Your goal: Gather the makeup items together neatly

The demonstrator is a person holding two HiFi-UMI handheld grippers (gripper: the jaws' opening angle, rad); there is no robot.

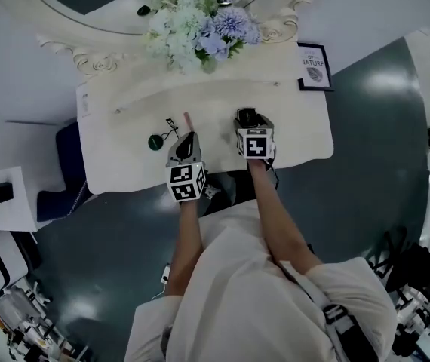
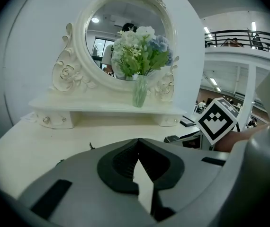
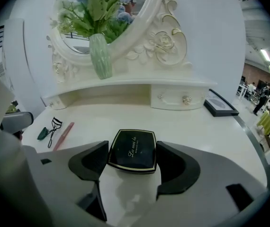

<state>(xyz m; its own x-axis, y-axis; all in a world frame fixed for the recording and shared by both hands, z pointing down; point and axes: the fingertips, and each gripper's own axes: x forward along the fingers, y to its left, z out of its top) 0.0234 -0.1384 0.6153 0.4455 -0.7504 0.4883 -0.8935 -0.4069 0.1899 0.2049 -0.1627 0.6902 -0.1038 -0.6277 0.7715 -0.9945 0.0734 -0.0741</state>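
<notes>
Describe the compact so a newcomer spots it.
On the white dressing table, find the right gripper. Between its jaws lies a flat black compact with gold trim, boxy, unlike the thin pink pencil and black eyelash curler to its left.

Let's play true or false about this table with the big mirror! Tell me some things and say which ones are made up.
1. The black compact sits between the jaws of the right gripper. True.
2. The left gripper has its jaws wide apart. False: they are together, with nothing between them.
3. The flowers stand in a vase in front of the mirror. True.
4. The eyelash curler lies on the floor. False: it lies on the table, beside a pink pencil.
</notes>
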